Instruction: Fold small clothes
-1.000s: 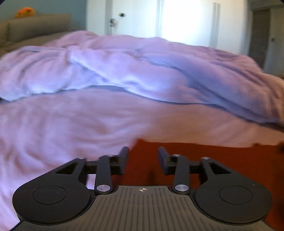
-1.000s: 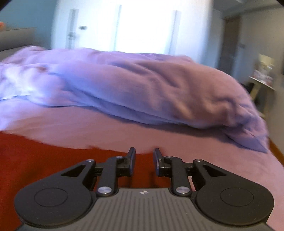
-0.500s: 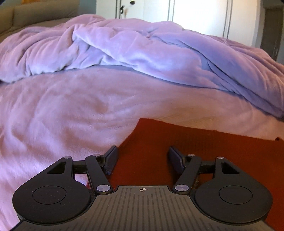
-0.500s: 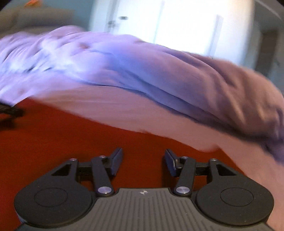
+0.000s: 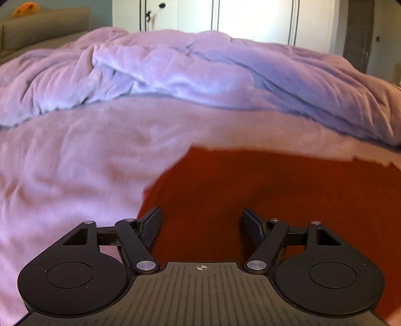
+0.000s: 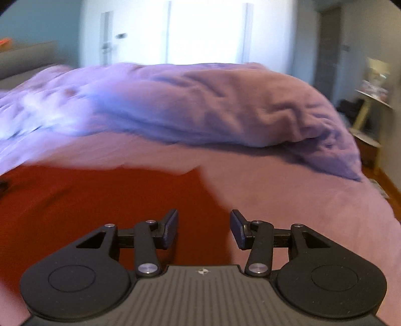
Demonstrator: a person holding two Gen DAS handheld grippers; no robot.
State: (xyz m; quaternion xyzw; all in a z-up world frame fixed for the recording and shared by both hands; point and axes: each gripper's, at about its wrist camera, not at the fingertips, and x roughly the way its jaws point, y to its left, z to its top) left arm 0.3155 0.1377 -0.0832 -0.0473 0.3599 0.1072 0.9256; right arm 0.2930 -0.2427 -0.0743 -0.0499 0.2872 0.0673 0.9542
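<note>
A rust-red garment (image 5: 263,190) lies flat on the pink bed cover (image 5: 75,160). In the left wrist view its far left corner is just ahead of my left gripper (image 5: 201,220), which is open and empty above the cloth. In the right wrist view the same garment (image 6: 100,198) fills the lower left, with its far right corner ahead of my right gripper (image 6: 204,223). That gripper is open and empty, over the garment's right edge.
A bunched lilac duvet (image 5: 225,75) lies across the far half of the bed, also in the right wrist view (image 6: 213,105). White wardrobe doors (image 5: 238,20) stand behind. A small side table (image 6: 371,105) stands at the right, past the bed edge.
Both grippers opened from nearly shut to wide open and let the garment go. Both views shifted; the right one is blurred from motion.
</note>
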